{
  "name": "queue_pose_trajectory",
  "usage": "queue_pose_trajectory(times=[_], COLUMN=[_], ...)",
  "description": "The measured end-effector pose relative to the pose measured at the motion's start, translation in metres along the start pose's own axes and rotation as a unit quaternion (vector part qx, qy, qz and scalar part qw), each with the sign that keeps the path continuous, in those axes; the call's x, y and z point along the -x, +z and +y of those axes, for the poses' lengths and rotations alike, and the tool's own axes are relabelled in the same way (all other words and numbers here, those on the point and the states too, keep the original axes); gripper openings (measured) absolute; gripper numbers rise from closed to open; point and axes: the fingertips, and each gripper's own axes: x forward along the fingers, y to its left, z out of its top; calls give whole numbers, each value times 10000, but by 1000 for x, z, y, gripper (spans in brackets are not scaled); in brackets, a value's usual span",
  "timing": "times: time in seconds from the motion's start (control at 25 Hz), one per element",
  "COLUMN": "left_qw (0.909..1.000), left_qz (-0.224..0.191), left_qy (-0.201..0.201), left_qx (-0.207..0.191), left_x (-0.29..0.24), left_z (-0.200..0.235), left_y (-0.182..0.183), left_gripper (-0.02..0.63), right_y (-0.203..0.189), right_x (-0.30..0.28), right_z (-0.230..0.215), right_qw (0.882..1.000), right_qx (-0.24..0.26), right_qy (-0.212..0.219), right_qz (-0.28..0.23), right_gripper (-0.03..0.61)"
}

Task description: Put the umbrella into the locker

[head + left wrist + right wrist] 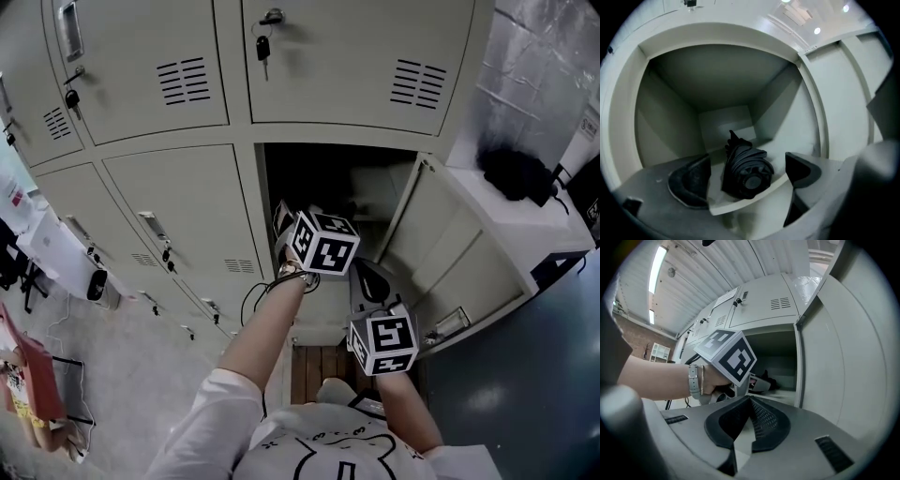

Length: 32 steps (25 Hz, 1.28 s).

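Observation:
The folded black umbrella [746, 171] lies on the floor of the open locker compartment [724, 119], its round end toward the camera. My left gripper [746, 182] reaches into that compartment [319, 178]. Its jaws stand wide on either side of the umbrella, and neither pad touches it. In the right gripper view the umbrella [769, 380] shows as a dark shape past the left gripper's marker cube [729, 356]. My right gripper [749, 423] hangs in front of the locker, lower and to the right, by the swung-out door [459, 253]. It is shut on nothing.
Closed lockers surround the open one, and keys [263, 47] hang in the upper doors. A black bag [514, 173] rests on a white cabinet at the right. The open door stands close on my right side.

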Motion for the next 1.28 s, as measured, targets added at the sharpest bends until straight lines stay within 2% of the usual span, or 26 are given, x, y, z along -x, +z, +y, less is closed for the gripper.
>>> queue_pose_trajectory(times=[0.12,0.28,0.44,0.56,0.68,0.76,0.92,0.96,1.08,1.28], left_qw=[9997,9966,9915,9898,9886,9878,9861,9860,9850,9824], left_qz=[-145,-478,-765,-902,-1040,-1087,-1246,-1273,-1397,-1563], left_qy=[-102,-280,-350,-345,-286,-340,-279,-229,-97,-278], left_qx=[173,613,993,1051,1054,1060,1067,1054,1009,981], left_x=[18,45,74,96,120,135,168,176,199,228], left_z=[-1,-1,-3,-11,-19,-27,-38,-40,-45,-61], left_y=[-3,-4,-4,-7,-9,-13,-14,-15,-18,-18], left_gripper=[494,492,447,420,332,320,220,187,30,15], right_y=[5,14,21,26,31,33,40,41,44,47], right_x=[3,9,20,34,49,58,77,81,94,112], right_z=[3,10,13,18,25,30,37,39,44,50], right_qw=[10000,9995,9989,9985,9977,9975,9973,9972,9974,9975], right_qx=[38,189,309,339,381,337,300,294,254,224], right_qy=[41,178,268,357,479,553,593,589,570,546], right_qz=[-76,-197,-228,-231,-276,-287,-323,-340,-370,-387], right_gripper=[25,23,23,23,23,23,23,23,23,21])
